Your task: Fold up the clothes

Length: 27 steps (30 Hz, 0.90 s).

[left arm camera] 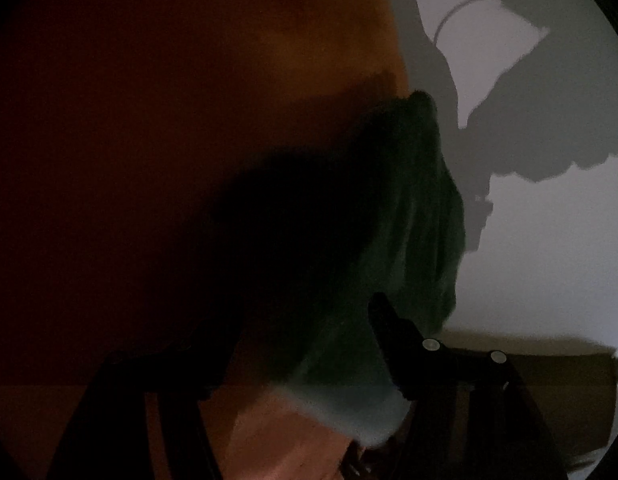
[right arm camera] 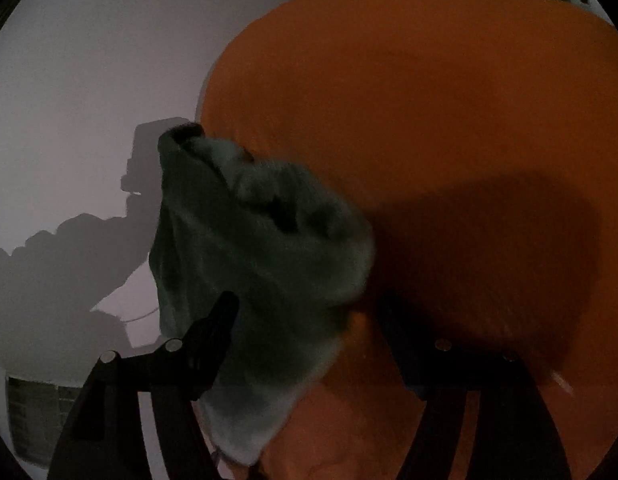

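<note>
Fold barely begun: dark green garment [right arm camera: 253,248] bunched mid-frame against orange cloth [right arm camera: 429,120], hanging between fingers of right claw [right arm camera: 309,320] and left claw [left arm camera: 305,320], both spread, pads seemingly not pinching; flattening, folding left.

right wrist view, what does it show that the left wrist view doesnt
Only the right wrist view shows the green cloth's rumpled open top edge, the orange surface brightly lit, and a pale grated object at lower left. Only the left wrist view shows a brown box-like edge at lower right. Both show the green cloth lying between open jaws, the orange surface, and hand-and-gripper shadows on the pale wall.
</note>
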Each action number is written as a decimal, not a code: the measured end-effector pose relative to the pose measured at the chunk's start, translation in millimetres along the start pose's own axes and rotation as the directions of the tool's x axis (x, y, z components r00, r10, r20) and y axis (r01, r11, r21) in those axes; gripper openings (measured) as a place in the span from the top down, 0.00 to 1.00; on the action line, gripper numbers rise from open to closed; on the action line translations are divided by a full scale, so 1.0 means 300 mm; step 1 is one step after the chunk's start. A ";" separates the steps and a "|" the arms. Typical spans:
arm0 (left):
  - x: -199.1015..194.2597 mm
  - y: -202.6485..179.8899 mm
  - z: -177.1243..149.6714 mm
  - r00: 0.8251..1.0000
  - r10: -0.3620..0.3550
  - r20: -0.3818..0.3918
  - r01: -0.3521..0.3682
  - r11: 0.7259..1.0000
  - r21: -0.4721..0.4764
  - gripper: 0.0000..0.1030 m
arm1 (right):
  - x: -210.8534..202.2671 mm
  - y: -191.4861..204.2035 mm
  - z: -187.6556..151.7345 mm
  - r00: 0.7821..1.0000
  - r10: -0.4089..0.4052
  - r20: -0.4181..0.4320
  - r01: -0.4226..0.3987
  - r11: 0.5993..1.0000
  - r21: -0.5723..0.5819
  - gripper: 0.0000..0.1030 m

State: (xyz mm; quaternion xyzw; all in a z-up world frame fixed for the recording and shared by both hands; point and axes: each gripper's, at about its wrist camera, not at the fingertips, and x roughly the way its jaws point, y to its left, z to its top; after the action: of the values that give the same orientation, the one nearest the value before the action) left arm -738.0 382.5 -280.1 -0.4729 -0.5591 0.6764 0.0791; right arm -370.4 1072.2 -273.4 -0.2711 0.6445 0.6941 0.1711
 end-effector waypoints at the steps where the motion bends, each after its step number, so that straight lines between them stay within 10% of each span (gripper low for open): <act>1: -0.007 0.000 -0.003 1.000 0.002 0.019 -0.002 1.000 0.010 0.43 | 0.001 0.014 0.006 1.000 -0.019 0.014 0.020 1.000 -0.020 0.75; 2: -0.006 -0.001 0.007 0.999 -0.003 0.038 0.002 1.000 0.012 0.72 | -0.002 0.039 0.013 0.999 -0.037 0.021 0.038 0.998 -0.051 0.88; 5: -0.058 -0.026 -0.003 0.998 -0.032 0.062 0.036 0.998 -0.058 0.80 | -0.071 0.107 0.000 0.992 -0.111 0.054 0.114 0.993 -0.038 0.91; 15: -0.279 -0.095 -0.094 0.993 0.113 0.045 -0.110 0.992 -0.068 0.85 | -0.323 0.168 -0.111 0.961 -0.265 0.085 0.261 0.964 0.055 0.91; 22: -0.210 -0.016 -0.023 0.987 0.153 -0.040 -0.156 0.985 -0.072 0.78 | -0.163 0.014 -0.118 0.960 -0.281 0.004 0.281 0.959 0.033 0.81; 27: -0.312 -0.168 -0.003 0.958 0.282 -0.057 -0.266 0.945 0.191 0.71 | -0.290 0.143 -0.117 0.928 -0.366 0.076 0.373 0.906 -0.199 0.59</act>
State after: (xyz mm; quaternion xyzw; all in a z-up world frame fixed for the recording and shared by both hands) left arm -708.1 341.9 -186.4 -0.5648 -0.4203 0.7084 0.0503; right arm -320.9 1042.4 -187.8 -0.3916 0.5015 0.7181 0.2818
